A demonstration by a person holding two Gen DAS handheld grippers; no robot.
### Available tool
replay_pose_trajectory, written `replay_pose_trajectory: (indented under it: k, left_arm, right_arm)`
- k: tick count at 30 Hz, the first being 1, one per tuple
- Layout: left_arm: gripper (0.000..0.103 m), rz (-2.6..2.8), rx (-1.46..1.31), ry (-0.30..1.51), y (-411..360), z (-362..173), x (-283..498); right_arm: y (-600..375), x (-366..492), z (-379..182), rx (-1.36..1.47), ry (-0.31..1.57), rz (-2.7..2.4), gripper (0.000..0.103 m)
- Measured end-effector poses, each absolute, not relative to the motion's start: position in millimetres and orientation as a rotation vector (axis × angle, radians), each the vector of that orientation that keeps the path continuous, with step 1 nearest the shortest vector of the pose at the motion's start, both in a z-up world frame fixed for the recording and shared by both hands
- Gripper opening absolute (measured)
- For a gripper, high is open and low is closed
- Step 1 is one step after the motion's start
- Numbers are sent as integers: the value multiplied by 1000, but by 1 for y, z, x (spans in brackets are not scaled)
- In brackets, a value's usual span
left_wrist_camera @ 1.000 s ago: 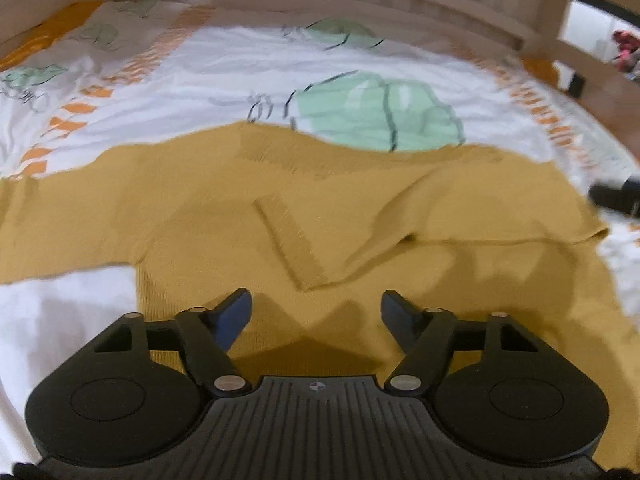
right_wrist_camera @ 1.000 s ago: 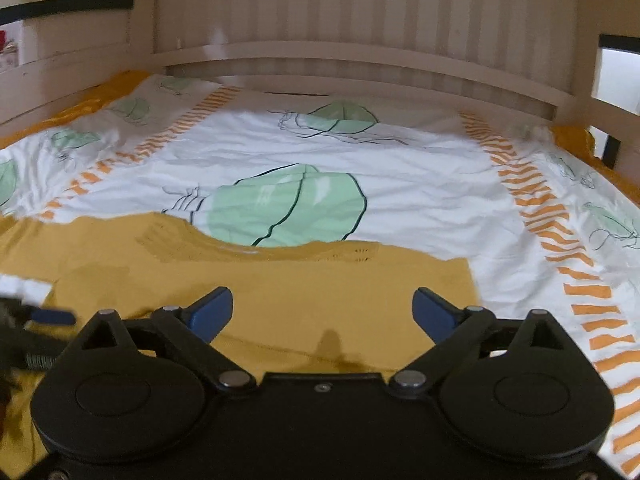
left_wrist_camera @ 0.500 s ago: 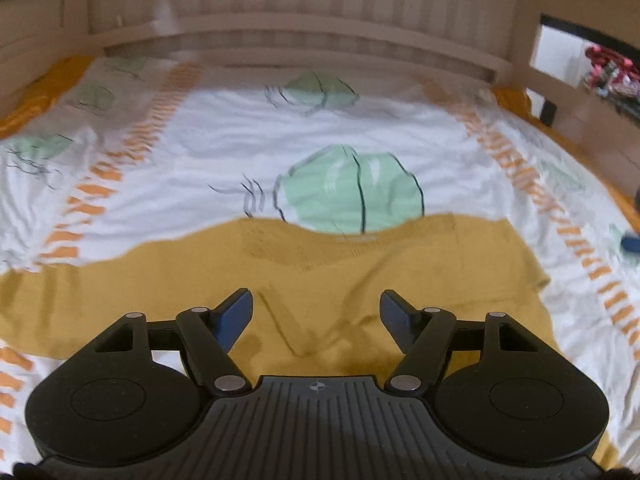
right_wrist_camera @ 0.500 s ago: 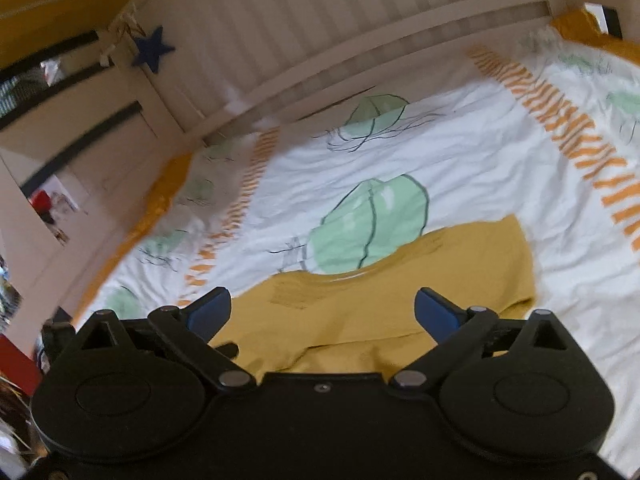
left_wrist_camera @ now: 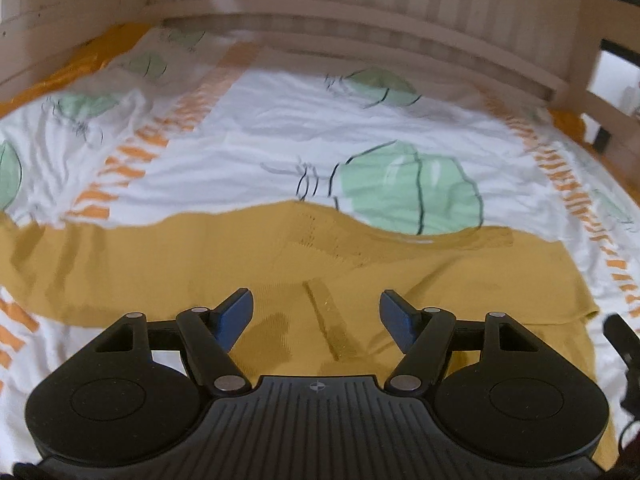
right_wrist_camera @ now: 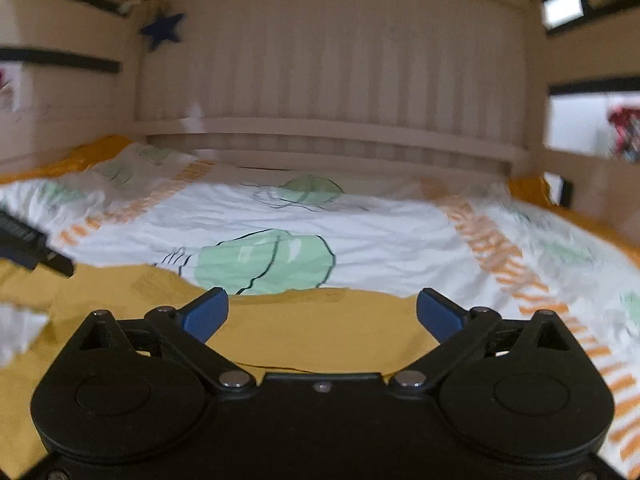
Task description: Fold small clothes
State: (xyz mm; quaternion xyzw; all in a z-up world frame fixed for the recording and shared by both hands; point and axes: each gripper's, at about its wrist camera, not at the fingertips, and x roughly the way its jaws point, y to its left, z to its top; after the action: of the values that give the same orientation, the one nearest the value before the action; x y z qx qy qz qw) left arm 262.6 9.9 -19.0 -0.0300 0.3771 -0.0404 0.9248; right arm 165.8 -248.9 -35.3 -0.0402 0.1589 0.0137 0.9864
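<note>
Mustard-yellow knitted sweater [left_wrist_camera: 200, 264] lies part-folded on the bed; one sleeve is outstretched. Left gripper [left_wrist_camera: 316, 312] and right gripper [right_wrist_camera: 322, 312] both gape empty. Next: fold that sleeve in.

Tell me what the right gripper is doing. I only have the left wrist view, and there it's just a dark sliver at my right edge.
Observer: The right gripper has its jaws wide apart with nothing between them, over the mustard sweater.
Operator: Any landmark above my frame to aim by?
Observer: A dark blue star hangs at the upper left of the bed's slatted end wall.
</note>
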Motion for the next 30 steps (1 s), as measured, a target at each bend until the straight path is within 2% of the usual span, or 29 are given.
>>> replay_pose_trajectory:
  k: [6,10,19,21,22,24,25,30]
  left_arm:
    - [68,-69,-74,853,-1,-53,277]
    - [62,-95,-85,874,-7,-71,285]
    - [61,-110,-86,881,-12,-88,300]
    - [50,-115,-81,872,-13,-89,302]
    - [34,-115,-82,869,-12,-88,302]
    - [20,-114,-83,871,-12,-87,303]
    - [9,-112,-78,859,-12,-85,302]
    - [7,-89,15,736,-16,-58,296]
  right_arm:
    - [-262,170,-52,-29,331,82,101]
    - [-275,176,-56,55,381,92,101]
    - [-276,177,-63,103,402,125,101]
    - [-274,177,-65,95,412,137,101]
    - [-273,178,-66,93,418,144,101]
    - [-271,179,-67,90,429,156,101]
    - [-270,180,-67,88,433,158,101]
    - [-270,182,-70,89,456,159,101]
